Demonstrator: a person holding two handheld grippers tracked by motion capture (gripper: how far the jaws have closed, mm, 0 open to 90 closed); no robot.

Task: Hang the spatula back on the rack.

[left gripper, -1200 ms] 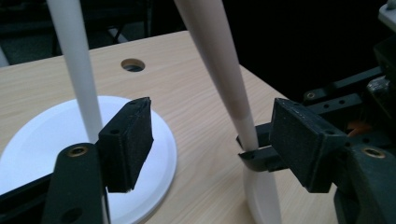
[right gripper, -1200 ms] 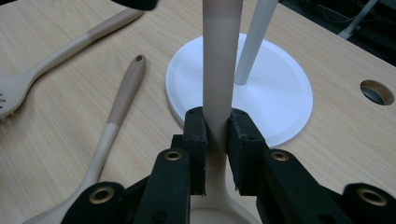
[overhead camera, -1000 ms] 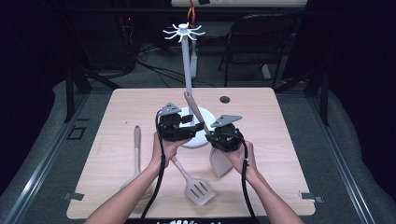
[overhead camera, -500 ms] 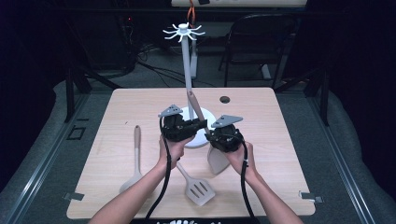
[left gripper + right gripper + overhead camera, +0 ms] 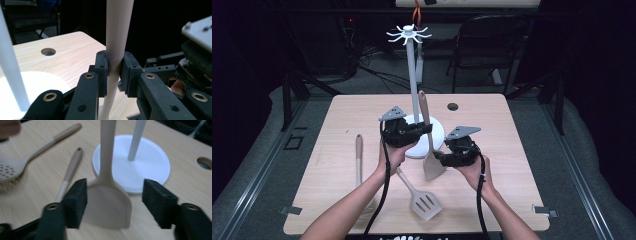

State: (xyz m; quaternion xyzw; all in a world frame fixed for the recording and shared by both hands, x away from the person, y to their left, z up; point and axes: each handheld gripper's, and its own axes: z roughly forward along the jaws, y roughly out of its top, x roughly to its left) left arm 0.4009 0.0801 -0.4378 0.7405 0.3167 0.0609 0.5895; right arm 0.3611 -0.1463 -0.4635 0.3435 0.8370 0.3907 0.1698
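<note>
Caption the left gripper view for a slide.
Left gripper clamps the beige spatula handle upright beside the white rack pole.

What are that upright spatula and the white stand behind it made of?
The spatula looks like matte beige silicone or soft plastic: smooth, one colour, no grain. The stand seems white plastic or painted metal, smooth and slightly glossy; I can't tell which. The table shows pale wood grain, perhaps laminate.
</note>
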